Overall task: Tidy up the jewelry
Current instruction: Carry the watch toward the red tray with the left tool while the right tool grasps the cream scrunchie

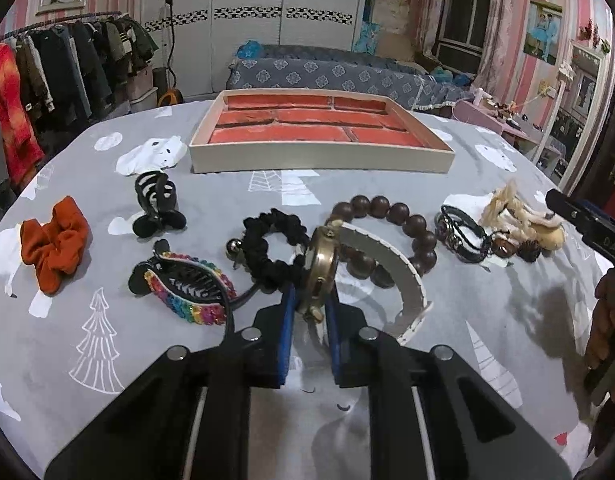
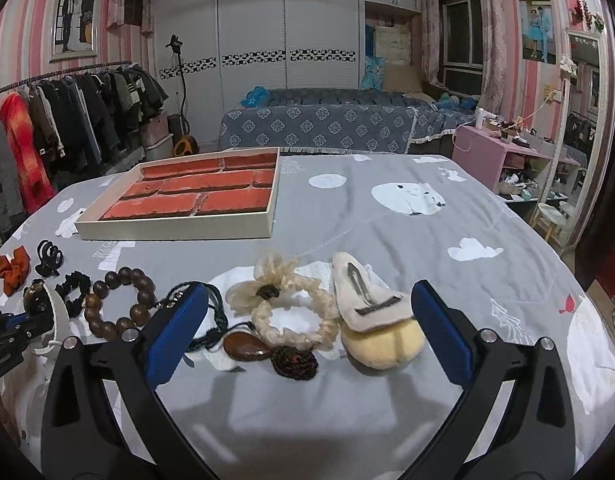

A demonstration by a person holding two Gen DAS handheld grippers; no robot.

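A watch (image 1: pixel 321 264) with a bronze case and a white strap (image 1: pixel 403 280) is held on edge just above the grey cloth, with my left gripper (image 1: pixel 312 300) shut on its case. Behind it lie a black scrunchie (image 1: pixel 273 248) and a wooden bead bracelet (image 1: pixel 403 216). The cream tray (image 1: pixel 323 160) with a red brick-pattern lining stands farther back. My right gripper (image 2: pixel 309 300) is open and holds nothing. It hovers over a cream flower scrunchie (image 2: pixel 291 312) and a plush beige hair clip (image 2: pixel 371 320). The watch (image 2: pixel 35 300) also shows at the left edge of the right wrist view.
An orange scrunchie (image 1: pixel 53 244), a black claw clip (image 1: pixel 157 204) and a rainbow clip (image 1: pixel 187 292) lie to the left. A black braided bracelet (image 1: pixel 463 236), a brown pendant (image 2: pixel 245 346) and a dark rosette (image 2: pixel 293 362) lie to the right. A hand (image 1: pixel 607 312) shows at the right edge.
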